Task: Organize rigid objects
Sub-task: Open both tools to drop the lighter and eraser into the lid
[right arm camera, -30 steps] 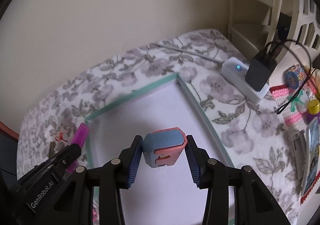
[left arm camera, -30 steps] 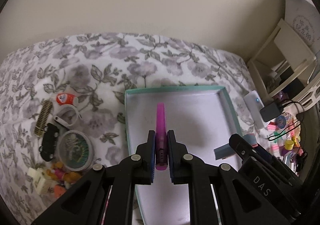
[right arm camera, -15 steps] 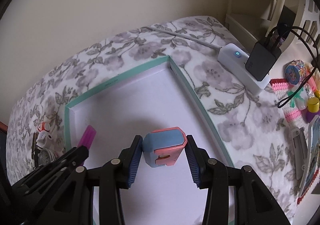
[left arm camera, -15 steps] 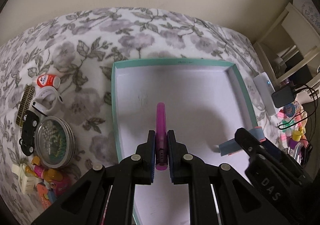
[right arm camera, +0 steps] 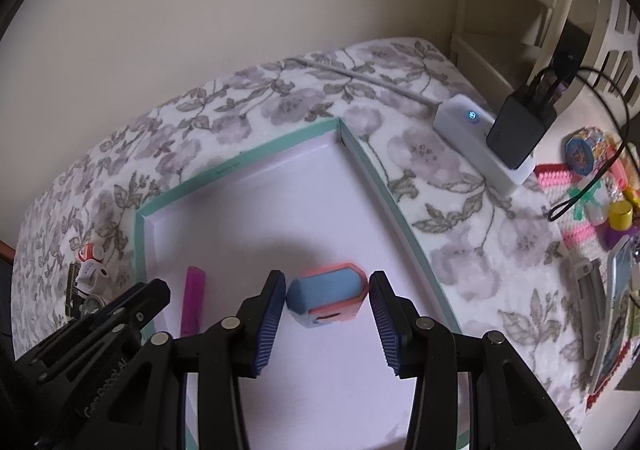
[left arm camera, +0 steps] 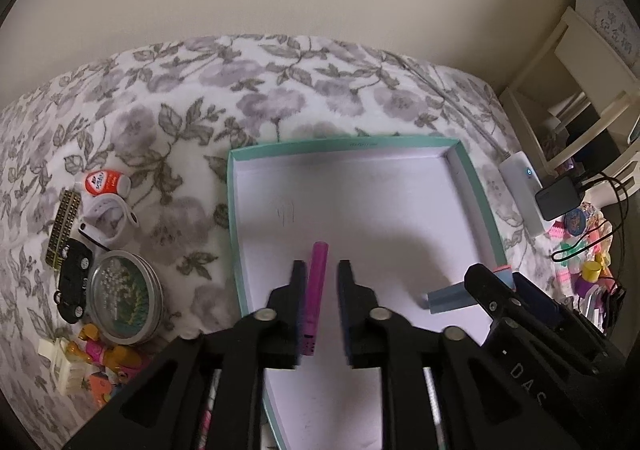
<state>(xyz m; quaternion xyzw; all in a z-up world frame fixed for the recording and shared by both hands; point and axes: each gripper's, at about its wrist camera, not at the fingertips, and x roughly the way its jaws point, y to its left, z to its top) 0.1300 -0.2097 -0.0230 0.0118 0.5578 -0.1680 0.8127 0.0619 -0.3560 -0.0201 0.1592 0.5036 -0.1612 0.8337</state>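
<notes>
Left gripper jaws opening, the purple tube loose between them: judged light, stiff, best taken mid-barrel. Right gripper clamps the blue-and-pink block across its flat sides. Beneath and ahead of both, the teal-rimmed box holds only the tube.

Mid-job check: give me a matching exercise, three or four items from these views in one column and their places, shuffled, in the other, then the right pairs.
Things:
1. purple marker-shaped stick
2. blue block with coral trim
3. round metal tin with clear lid
4. black plug-in charger

Places:
A. on the floral blanket, left of the teal-rimmed box
B. between the left gripper's opening jaws
C. on the white power strip
D. between the right gripper's pads

Pairs: 1-B, 2-D, 3-A, 4-C
</notes>
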